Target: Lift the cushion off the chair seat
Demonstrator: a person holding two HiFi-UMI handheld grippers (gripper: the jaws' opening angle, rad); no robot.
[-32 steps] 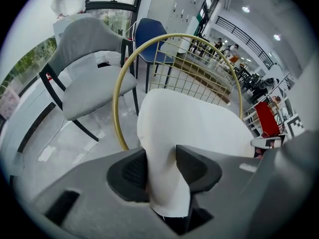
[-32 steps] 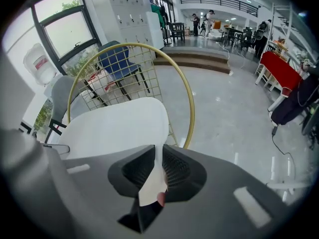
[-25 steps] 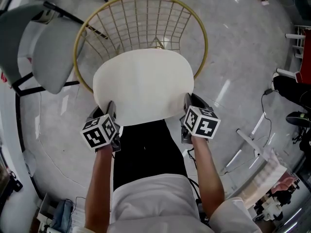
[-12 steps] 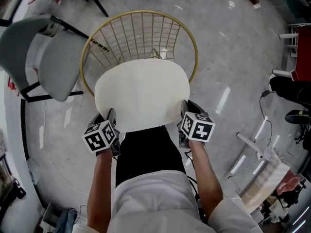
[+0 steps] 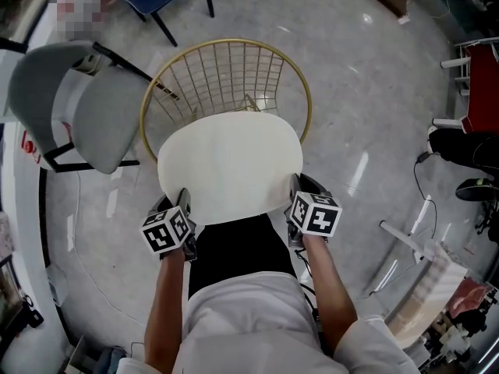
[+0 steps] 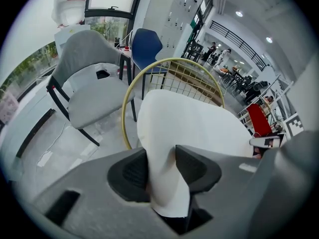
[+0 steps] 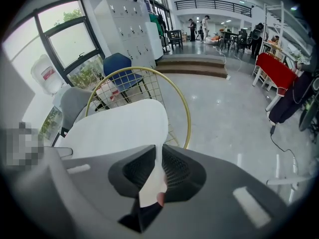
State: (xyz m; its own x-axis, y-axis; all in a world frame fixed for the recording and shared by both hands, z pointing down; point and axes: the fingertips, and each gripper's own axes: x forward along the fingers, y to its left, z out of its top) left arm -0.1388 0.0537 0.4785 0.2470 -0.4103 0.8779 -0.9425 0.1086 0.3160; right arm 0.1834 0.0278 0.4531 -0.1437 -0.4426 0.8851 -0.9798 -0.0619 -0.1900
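Both my grippers clamp the near edge of the flat, rounded cream-white cushion point(image 5: 230, 166): my left gripper point(image 5: 184, 199) pinches its left corner, my right gripper point(image 5: 296, 185) its right corner. The cushion covers the front of the round gold wire chair point(image 5: 226, 68); a grey padded chair point(image 5: 86, 111) stands just beside.

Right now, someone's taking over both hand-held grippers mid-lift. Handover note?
Left hand-held gripper: shut on the cushion's near-left edge, with a thick fold between the pads.
Right hand-held gripper: shut on the near-right edge, which is thin there.
Cushion: held by both and spread over the gold wire chair. A gray chair stands to its left.
Done: both grips are made and the near edge is raised.
Left: can't tell whether the far edge is clear of the seat. Probably raise both sides evenly, then carry the cushion away from the chair.
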